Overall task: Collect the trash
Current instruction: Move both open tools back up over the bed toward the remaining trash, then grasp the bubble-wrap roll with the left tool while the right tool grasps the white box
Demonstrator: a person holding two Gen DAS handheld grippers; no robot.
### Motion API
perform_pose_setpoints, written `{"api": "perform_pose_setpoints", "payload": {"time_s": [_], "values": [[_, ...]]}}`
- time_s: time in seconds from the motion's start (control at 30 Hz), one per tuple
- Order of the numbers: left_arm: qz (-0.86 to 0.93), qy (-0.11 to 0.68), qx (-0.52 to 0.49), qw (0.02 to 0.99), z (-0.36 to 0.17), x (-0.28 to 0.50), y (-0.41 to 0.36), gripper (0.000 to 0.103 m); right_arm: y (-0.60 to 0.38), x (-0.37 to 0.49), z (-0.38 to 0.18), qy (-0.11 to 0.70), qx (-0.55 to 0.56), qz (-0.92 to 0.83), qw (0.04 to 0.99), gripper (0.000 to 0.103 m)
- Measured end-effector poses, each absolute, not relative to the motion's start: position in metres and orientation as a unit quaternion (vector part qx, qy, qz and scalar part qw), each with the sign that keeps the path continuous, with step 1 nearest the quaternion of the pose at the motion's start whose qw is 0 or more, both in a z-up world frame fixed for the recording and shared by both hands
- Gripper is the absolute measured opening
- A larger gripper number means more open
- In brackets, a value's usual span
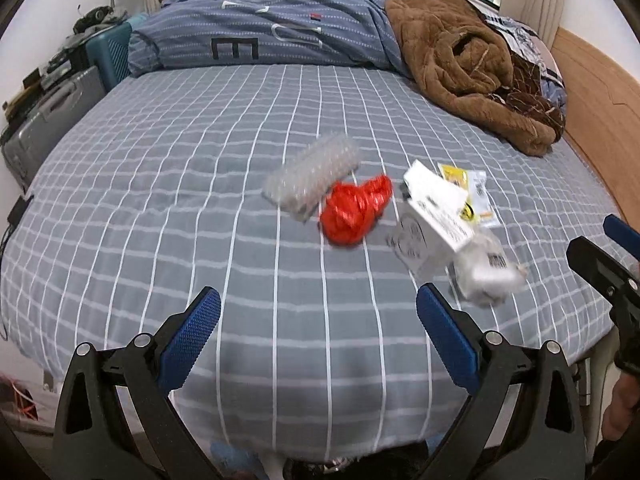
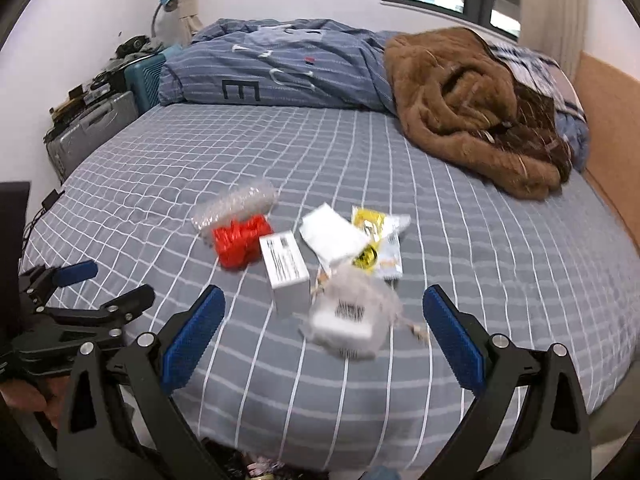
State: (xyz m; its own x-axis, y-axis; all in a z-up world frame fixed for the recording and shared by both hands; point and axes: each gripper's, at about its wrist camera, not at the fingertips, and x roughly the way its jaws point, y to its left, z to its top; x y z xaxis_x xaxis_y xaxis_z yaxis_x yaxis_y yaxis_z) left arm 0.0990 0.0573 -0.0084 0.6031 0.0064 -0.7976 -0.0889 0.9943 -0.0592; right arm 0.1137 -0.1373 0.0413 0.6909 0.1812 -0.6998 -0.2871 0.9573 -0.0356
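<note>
Step in hand, as I judge it: approach, before the first pick. My left gripper [image 1: 318,312] and my right gripper [image 2: 324,312] both hover over the near edge of the bed [image 1: 160,184]. Both sets of jaws stand wide apart and hold nothing.

The trash lies in one loose cluster at mid-bed:
- a bubble-wrap roll [image 2: 236,208], touching a crumpled red plastic bag [image 2: 240,240];
- a small white box [image 2: 286,270], just beside the red bag;
- a white paper packet [image 2: 334,234], overlapping a yellow-printed wrapper [image 2: 380,240];
- a clear bag holding a white labelled item [image 2: 348,320], nearest to my right jaws.

The next move calls for lowering the right jaws around the clear bag and closing on its loose film. The soft sheet may bunch into the grip.

Containers: no bin or collecting bag is in view. Something dark sits below the bed's near edge; I cannot identify it.
</note>
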Motion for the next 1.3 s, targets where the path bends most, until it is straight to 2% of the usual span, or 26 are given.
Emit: {"api": "perform_pose_setpoints", "payload": {"time_s": [0.6,0.87,1.1,1.3], "values": [[0.036,0.424,-0.061,0.903,-0.047,0.222,0.086,0.097,-0.129,0.185,-0.043,0.391,-0.049,0.139,0.909,0.094],[0.020,0.456,-0.030,0.889,-0.075,0.263,0.080,0.096,-0.114,0.191,-0.053,0.401,-0.044,0.175,0.898,0.085],[0.021,0.468,-0.036,0.883,-0.092,0.276,0.083,0.093,-0.110,0.196,-0.066,0.420,-0.036,0.193,0.886,0.072],[0.024,0.475,-0.050,0.878,-0.101,0.282,0.089,0.082,-0.105,0.200,-0.075,0.435,-0.037,0.207,0.876,0.059]]}}
